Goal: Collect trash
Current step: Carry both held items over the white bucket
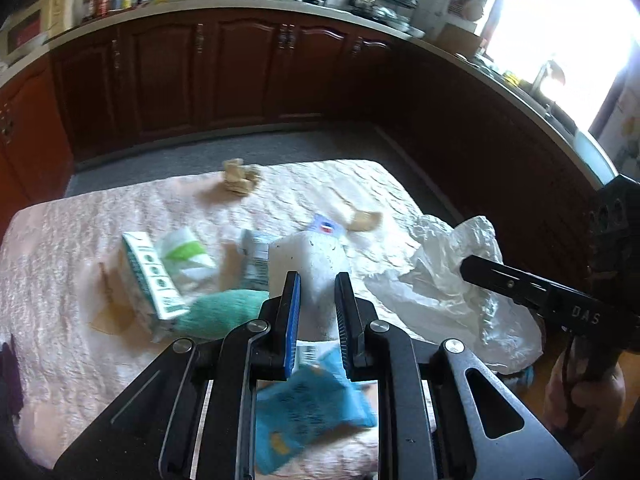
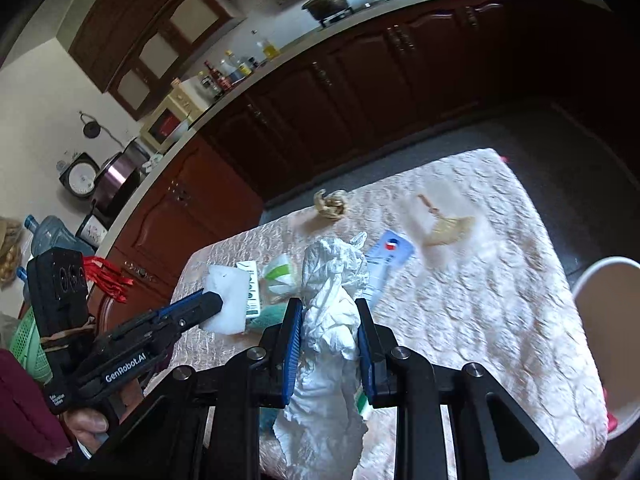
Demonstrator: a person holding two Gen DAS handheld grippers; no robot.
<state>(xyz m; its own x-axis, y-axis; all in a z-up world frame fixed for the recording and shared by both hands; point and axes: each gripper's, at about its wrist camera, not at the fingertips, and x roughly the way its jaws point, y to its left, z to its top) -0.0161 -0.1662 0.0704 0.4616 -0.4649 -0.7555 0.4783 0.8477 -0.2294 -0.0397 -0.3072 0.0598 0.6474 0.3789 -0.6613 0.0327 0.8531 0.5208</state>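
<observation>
Mid-collection: the left hand-held gripper [image 1: 316, 280] clamps a white foam block [image 1: 304, 268], the right hand-held gripper [image 2: 330, 312] grips a plastic bag [image 2: 332, 300]; next, probably carry both to the bin [image 2: 608, 340].

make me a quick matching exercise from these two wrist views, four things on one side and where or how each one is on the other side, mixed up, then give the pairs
Things:
1. white foam block
2. crumpled white plastic bag
3. brown crumpled paper ball
4. blue wrapper

Places or states:
A. lies alone near the far edge of the tablecloth
B. clamped in the left gripper
C. lies on the cloth under the left gripper, near the camera
D. clamped in the right gripper, hanging down

Pairs: 1-B, 2-D, 3-A, 4-C
</observation>
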